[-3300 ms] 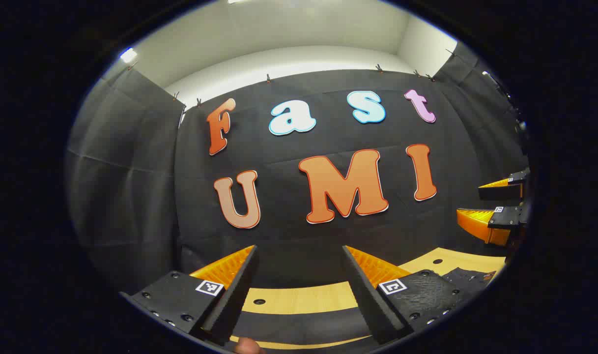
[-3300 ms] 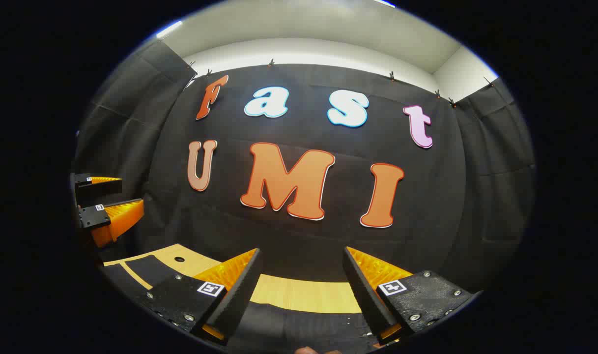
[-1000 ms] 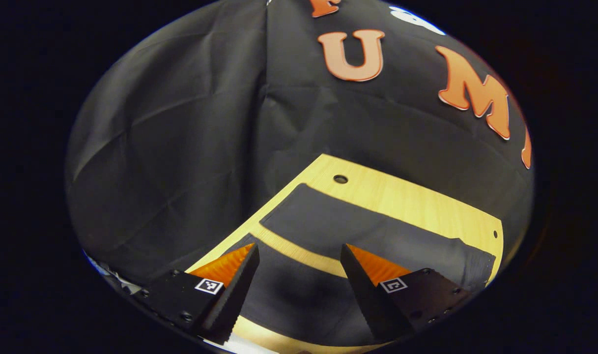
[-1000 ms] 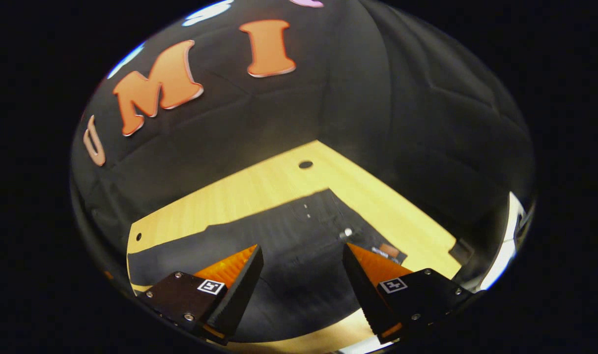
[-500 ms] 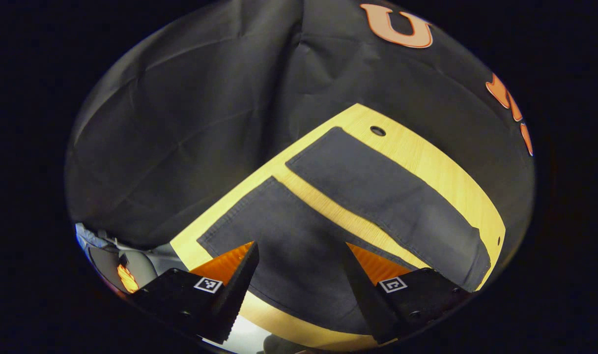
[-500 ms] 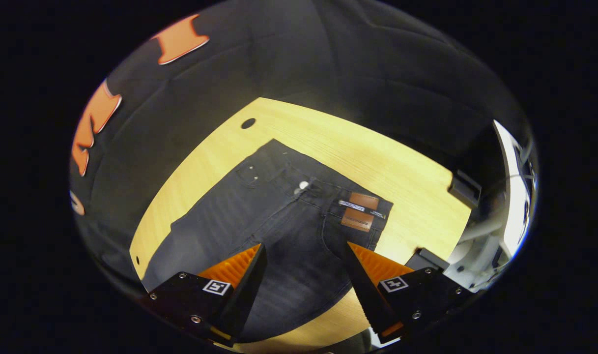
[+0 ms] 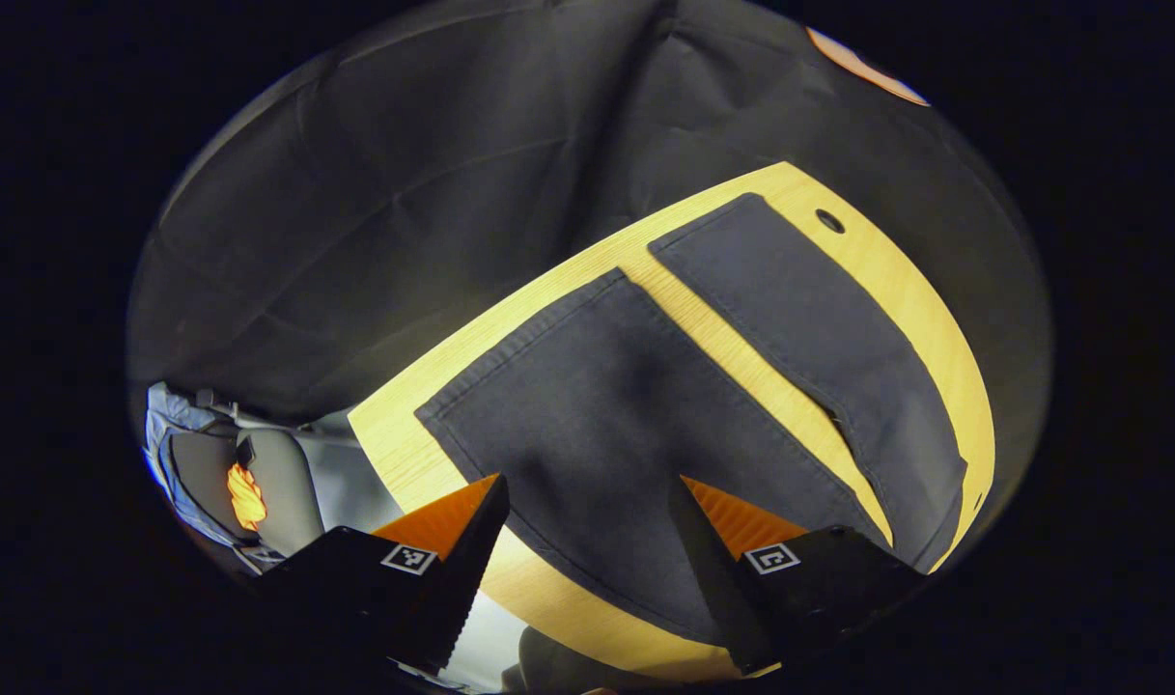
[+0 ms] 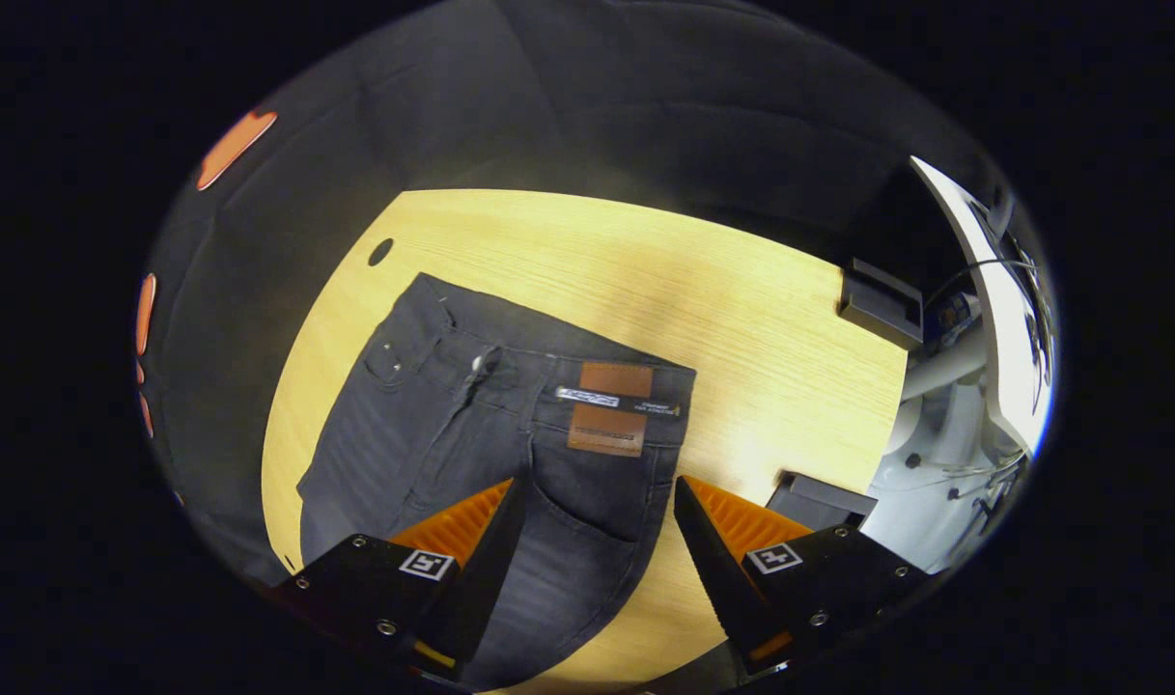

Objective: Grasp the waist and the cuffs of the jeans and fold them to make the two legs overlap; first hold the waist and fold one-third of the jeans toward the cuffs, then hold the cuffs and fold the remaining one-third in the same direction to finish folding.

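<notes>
Dark grey jeans lie flat on a light wooden table. In the left gripper view the two legs (image 7: 635,405) are spread apart, with a strip of table (image 7: 741,362) between them; the near cuff (image 7: 510,343) and far cuff (image 7: 703,220) point up-left. My left gripper (image 7: 587,569) hovers open above the near leg. In the right gripper view the waist (image 8: 558,362) shows with a brown leather patch (image 8: 608,407) and a metal button (image 8: 479,364). My right gripper (image 8: 592,569) hangs open above the hip, holding nothing.
The table (image 8: 741,319) has small round holes (image 8: 380,252) near its far corners. Dark clamps (image 8: 881,301) sit at its right edge, with a white frame (image 8: 983,280) beyond. Past the table's left end are grey objects and an orange glow (image 7: 244,494).
Both grippers have tilted from facing the booth wall to looking down on the table. The left has swung over the cuffs, the right over the waist. Both stay open.
</notes>
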Available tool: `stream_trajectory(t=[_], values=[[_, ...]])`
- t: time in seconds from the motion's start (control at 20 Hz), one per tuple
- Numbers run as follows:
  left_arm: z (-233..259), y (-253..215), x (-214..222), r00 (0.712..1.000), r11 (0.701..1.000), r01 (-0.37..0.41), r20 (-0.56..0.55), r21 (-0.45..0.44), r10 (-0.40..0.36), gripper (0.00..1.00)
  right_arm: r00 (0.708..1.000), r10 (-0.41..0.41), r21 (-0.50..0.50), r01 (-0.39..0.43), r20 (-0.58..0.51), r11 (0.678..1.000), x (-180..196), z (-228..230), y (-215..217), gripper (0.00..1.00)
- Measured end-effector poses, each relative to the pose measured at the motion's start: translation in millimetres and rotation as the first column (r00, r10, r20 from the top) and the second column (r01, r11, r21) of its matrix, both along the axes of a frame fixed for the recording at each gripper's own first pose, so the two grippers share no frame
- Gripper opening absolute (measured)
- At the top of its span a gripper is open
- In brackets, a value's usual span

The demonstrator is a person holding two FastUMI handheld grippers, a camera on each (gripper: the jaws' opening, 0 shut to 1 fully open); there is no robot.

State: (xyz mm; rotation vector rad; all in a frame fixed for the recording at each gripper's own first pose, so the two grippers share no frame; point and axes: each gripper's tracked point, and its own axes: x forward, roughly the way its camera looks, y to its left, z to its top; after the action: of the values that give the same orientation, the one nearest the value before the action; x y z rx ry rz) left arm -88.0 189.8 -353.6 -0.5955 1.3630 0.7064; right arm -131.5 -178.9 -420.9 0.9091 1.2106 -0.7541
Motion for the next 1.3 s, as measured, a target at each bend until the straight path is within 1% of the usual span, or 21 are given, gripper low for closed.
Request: stream_trajectory(t=[0.15, 0.3, 0.4, 0.45, 0.55, 0.65, 0.75, 0.8, 0.85, 0.9, 0.95, 1.0, 1.1, 1.15, 1.25, 1.3], values=[[-2, -3, -5, 0.999, 0.999, -0.028, -0.031, -0.028, 0.027, 1.00, 0.999, -0.019, 0.021, 0.020, -0.032, 1.000, -4, -14, -2, 0.95], [-3, -3, -7, 0.997, 0.998, -0.051, -0.061, -0.036, 0.049, 1.00, 0.998, -0.024, 0.030, 0.026, -0.065, 0.999, -9, -26, -6, 0.95], [-3, -3, -6, 0.995, 0.997, -0.060, -0.081, -0.042, 0.056, 1.00, 0.996, -0.010, 0.017, 0.012, -0.091, 1.000, -9, -30, -11, 0.94], [-2, -4, -7, 0.994, 0.997, -0.056, -0.096, -0.055, 0.050, 1.00, 0.994, 0.014, 0.012, -0.013, -0.111, 1.000, -10, -30, -11, 0.90], [-1, -1, -7, 0.991, 0.997, -0.057, -0.123, -0.053, 0.050, 0.99, 0.985, 0.073, 0.002, -0.074, -0.158, 0.997, -11, -33, -10, 0.88], [-3, 2, -3, 0.988, 0.997, -0.058, -0.143, -0.046, 0.051, 0.99, 0.975, 0.082, -0.008, -0.086, -0.209, 0.996, -9, -35, -10, 0.86], [-4, 2, -3, 0.987, 0.996, -0.063, -0.149, -0.065, 0.052, 0.99, 0.964, 0.100, 0.001, -0.103, -0.248, 0.995, -9, -35, -9, 0.86], [-4, -5, -5, 0.986, 0.990, -0.090, -0.151, -0.106, 0.073, 0.99, 0.961, 0.110, 0.017, -0.110, -0.254, 0.994, -7, -36, -9, 0.85], [-2, -4, -4, 0.984, 0.987, -0.114, -0.147, -0.114, 0.097, 0.99, 0.959, 0.118, 0.034, -0.113, -0.259, 0.993, -6, -36, -8, 0.80], [-1, -5, -4, 0.982, 0.984, -0.125, -0.156, -0.124, 0.105, 0.96, 0.956, 0.131, 0.049, -0.123, -0.262, 0.991, -6, -36, -8, 0.78], [-4, -4, -3, 0.983, 0.986, -0.117, -0.153, -0.122, 0.098, 0.94, 0.955, 0.143, 0.053, -0.134, -0.261, 0.990, -5, -36, -9, 0.75], [-6, -1, -4, 0.986, 0.987, -0.093, -0.147, -0.128, 0.074, 0.97, 0.954, 0.151, 0.053, -0.142, -0.258, 0.988, -4, -36, -8, 0.73], [-9, 3, -9, 0.990, 0.988, -0.057, -0.137, -0.141, 0.038, 0.97, 0.954, 0.178, 0.043, -0.173, -0.240, 0.984, -3, -36, -8, 0.64], [-6, 0, -9, 0.990, 0.988, -0.045, -0.140, -0.149, 0.024, 0.98, 0.954, 0.193, 0.041, -0.189, -0.228, 0.981, -3, -36, -8, 0.56], [-4, 0, -3, 0.991, 0.988, -0.004, -0.131, -0.153, -0.016, 0.91, 0.953, 0.208, 0.035, -0.205, -0.221, 0.978, -7, -35, -11, 0.55], [-5, 0, 1, 0.992, 0.988, 0.021, -0.117, -0.150, -0.039, 0.84, 0.961, 0.174, 0.034, -0.171, -0.214, 0.985, -2, -39, -10, 0.46]])
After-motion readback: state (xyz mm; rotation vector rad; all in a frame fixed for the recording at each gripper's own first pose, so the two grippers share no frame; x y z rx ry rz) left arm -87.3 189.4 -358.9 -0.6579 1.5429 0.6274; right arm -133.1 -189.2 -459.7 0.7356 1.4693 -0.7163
